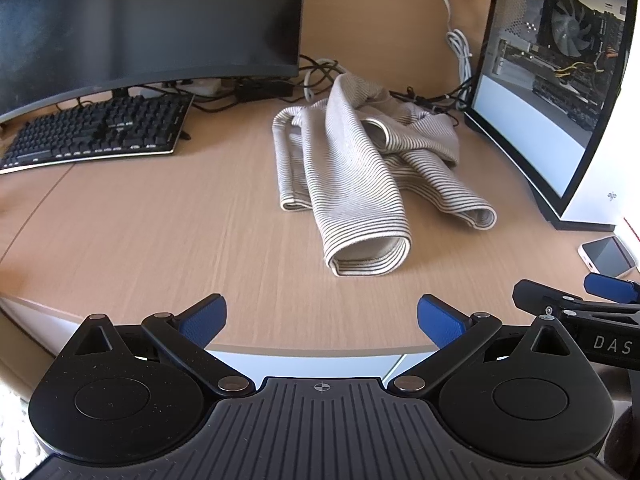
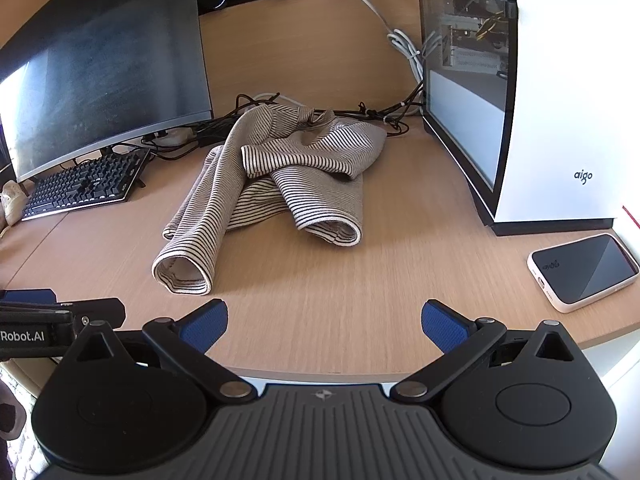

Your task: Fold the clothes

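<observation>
A beige shirt with thin dark stripes point(image 1: 352, 168) point(image 2: 280, 168) lies crumpled on the wooden desk point(image 1: 160, 232) point(image 2: 360, 280), its sleeves crossed over the body and two open cuffs pointing toward me. My left gripper point(image 1: 321, 318) hovers open over the desk's front edge, a short way in front of the nearest cuff, with nothing between its blue pads. My right gripper point(image 2: 324, 320) is also open and empty at the front edge, to the right of the left one. Each gripper shows at the edge of the other's view.
A dark curved monitor point(image 1: 140, 20) point(image 2: 100, 68) and a black keyboard point(image 1: 96, 132) point(image 2: 84, 184) stand at the left. A white PC case with a glass side point(image 1: 560, 80) point(image 2: 520, 100) stands at the right, a phone point(image 1: 608, 258) point(image 2: 584, 272) beside it. Cables point(image 1: 320, 76) run behind the shirt.
</observation>
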Demonstrator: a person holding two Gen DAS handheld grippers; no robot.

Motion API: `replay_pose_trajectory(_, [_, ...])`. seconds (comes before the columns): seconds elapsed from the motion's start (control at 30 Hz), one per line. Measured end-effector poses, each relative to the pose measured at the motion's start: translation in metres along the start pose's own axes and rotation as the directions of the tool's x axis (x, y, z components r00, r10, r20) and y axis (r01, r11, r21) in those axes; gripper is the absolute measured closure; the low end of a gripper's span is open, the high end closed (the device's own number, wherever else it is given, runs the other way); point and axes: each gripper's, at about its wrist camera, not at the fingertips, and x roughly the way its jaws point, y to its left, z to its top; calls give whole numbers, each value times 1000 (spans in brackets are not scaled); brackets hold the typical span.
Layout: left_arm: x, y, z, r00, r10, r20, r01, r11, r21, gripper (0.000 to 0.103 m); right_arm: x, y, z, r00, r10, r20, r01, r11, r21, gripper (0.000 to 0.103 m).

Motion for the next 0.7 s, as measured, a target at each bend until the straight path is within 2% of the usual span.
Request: replay_pose_trajectory(0.7, [11, -2, 7, 1000, -4, -15, 4, 1000, 14, 0, 8, -4, 5, 1000, -11, -7, 11, 1000, 16, 0])
